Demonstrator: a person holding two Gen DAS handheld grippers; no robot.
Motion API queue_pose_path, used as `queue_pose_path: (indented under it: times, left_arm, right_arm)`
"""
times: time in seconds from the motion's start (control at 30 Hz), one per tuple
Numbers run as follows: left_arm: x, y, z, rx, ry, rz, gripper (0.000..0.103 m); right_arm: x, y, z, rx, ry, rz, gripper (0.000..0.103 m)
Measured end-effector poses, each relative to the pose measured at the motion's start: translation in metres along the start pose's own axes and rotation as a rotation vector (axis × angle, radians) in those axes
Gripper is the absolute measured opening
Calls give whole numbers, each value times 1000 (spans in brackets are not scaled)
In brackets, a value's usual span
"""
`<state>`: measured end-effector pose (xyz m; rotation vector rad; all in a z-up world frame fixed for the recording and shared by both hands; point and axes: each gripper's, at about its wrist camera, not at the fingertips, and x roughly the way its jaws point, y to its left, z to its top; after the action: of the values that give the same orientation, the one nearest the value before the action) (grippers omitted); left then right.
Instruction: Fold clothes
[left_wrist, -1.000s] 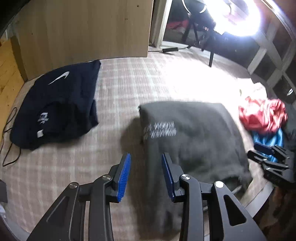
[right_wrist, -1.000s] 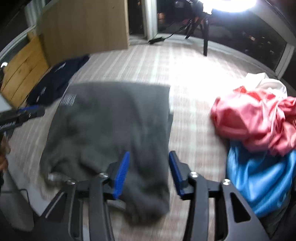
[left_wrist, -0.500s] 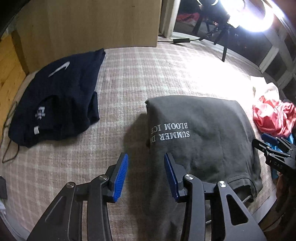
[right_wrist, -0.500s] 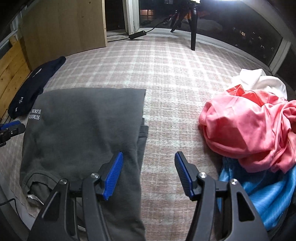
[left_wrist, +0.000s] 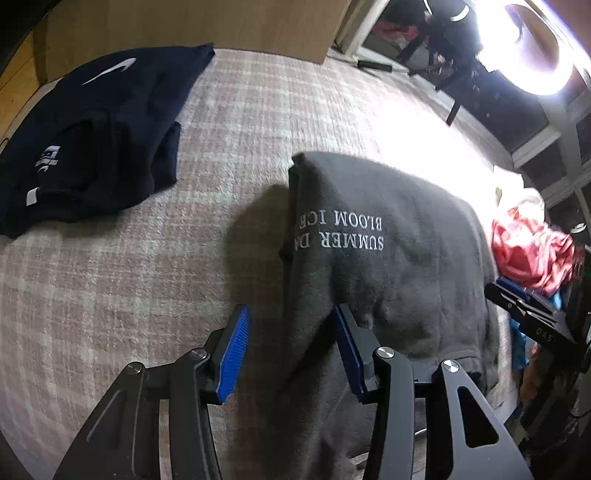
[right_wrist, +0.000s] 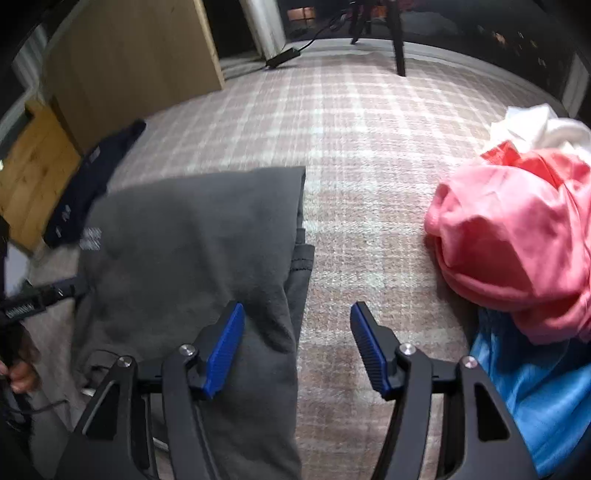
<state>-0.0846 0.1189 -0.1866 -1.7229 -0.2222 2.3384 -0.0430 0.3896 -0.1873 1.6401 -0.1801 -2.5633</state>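
— While my left gripper (left_wrist: 291, 343) angles down, where's the folded dark grey sweatshirt (left_wrist: 388, 266)?
— Centre frame on the plaid bedcover (left_wrist: 122, 280); my jaws are opening astride its left edge, pinching nothing.
— The right gripper (right_wrist: 297, 339)?
— Spread, tilted down over its right edge, empty.

Folded sweatshirt (left_wrist: 399, 266) lies on the plaid cover (left_wrist: 122, 280), centre of left wrist view; second folded garment (left_wrist: 92, 140) well apart at its 10 o'clock, before the wooden panel (left_wrist: 192, 22). Heap of loose clothes (right_wrist: 517, 236) at the sweatshirt's 3 o'clock, bare cover between; lamp (left_wrist: 524, 48) at 1 o'clock, beyond the cover.
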Motion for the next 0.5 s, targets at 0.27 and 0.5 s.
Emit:
queue_pose_path:
  times: [0.27, 0.5]
  left_arm:
    - [15, -34, -14, 119, 0, 10, 49]
    - [17, -45, -17, 101, -37, -25, 19]
  right_arm:
    - [12, 10, -12, -43, -41, 51, 61]
    - [13, 11, -7, -85, -39, 162, 31]
